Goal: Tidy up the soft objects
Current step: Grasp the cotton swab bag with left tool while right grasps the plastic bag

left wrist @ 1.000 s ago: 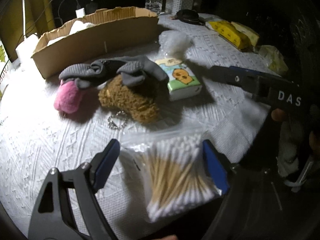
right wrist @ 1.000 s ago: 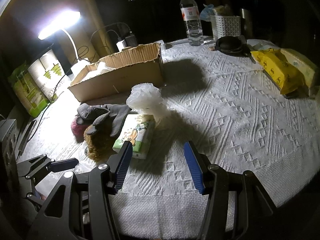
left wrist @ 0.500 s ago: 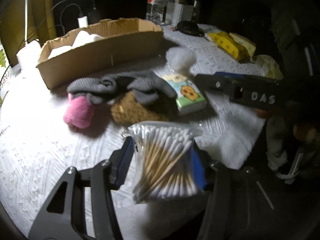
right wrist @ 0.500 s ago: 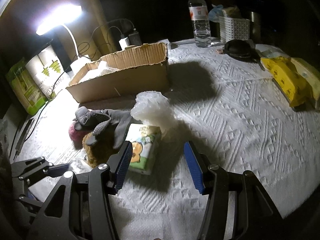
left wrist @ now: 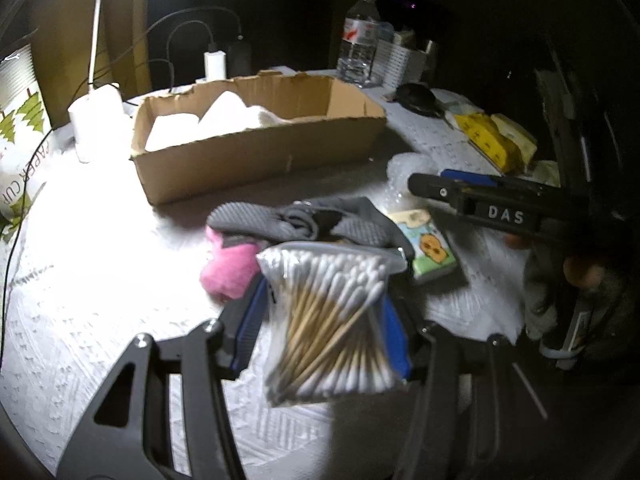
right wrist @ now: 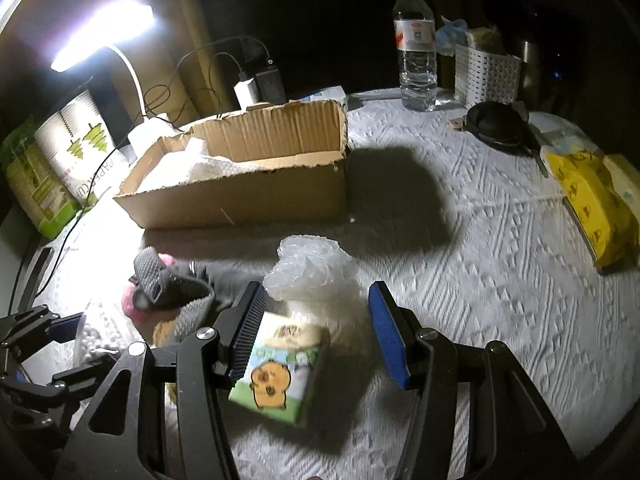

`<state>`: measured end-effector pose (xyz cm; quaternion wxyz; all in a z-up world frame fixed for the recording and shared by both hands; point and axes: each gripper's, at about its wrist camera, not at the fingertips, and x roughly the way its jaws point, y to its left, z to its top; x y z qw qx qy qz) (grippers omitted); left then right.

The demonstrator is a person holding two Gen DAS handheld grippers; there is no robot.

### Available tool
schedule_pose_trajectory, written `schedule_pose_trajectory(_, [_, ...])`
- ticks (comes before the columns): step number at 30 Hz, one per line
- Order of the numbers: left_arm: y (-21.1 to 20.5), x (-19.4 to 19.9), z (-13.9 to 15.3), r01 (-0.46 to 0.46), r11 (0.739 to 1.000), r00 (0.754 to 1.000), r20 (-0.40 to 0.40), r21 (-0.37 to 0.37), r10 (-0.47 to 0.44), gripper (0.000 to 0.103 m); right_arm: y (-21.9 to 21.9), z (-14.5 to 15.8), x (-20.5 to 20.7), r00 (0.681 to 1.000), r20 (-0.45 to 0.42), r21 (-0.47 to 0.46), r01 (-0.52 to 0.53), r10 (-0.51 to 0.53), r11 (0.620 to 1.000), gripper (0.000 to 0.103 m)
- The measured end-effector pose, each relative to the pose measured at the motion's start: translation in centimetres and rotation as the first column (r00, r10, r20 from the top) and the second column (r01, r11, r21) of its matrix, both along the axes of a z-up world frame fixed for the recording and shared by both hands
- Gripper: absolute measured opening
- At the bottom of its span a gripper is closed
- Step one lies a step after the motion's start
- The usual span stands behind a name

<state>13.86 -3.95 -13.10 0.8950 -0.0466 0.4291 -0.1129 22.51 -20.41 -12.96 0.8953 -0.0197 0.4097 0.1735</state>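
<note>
Left wrist view | left gripper (left wrist: 326, 324) clamped on clear bag of wooden cotton swabs (left wrist: 330, 320), lifted, sticks upright | open brown cardboard box (left wrist: 256, 152) ahead across table | right gripper (right wrist: 316, 336) jaws apart, empty, over tissue pack (right wrist: 280, 376)

White "DAS" stands on the right gripper (left wrist: 502, 216); "PAPER CUP" on the green-tree package (left wrist: 16, 148).

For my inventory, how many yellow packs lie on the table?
1 clear yellow pack, at the table's right edge; a paler pack lies against its far side. More may be hidden in the dark beyond.
</note>
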Motion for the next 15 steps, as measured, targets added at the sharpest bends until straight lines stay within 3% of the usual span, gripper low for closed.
schedule_pose_trajectory(7, [0.7, 0.9, 1.0, -0.02, 1.0, 1.0, 0.015, 0.015, 0.02, 0.054, 0.7, -0.1, 1.4, 1.0, 0.015, 0.008, -0.018, 0.018, 1.0, 0.057])
schedule_pose_trajectory(9, [0.9, 1.2, 1.3, -0.026, 0.999, 1.0, 0.018, 0.022, 0.026, 0.054, 0.6, -0.1, 1.7, 1.0, 0.021, 0.026, -0.019, 0.018, 0.999, 0.052])
schedule_pose_trajectory(11, [1.1, 1.4, 1.5, -0.033, 0.999, 0.999, 0.021, 0.025, 0.032, 0.054, 0.4, -0.1, 2.1, 1.0, 0.016, 0.049, -0.026, 0.025, 0.998, 0.039])
schedule_pose_trajectory(15, [1.3, 2.0, 2.1, -0.046, 0.998, 0.999, 0.031, 0.033, 0.045, 0.054, 0.1, 0.3, 2.5, 0.999, 0.027, 0.062, -0.036, 0.034, 0.997, 0.028])
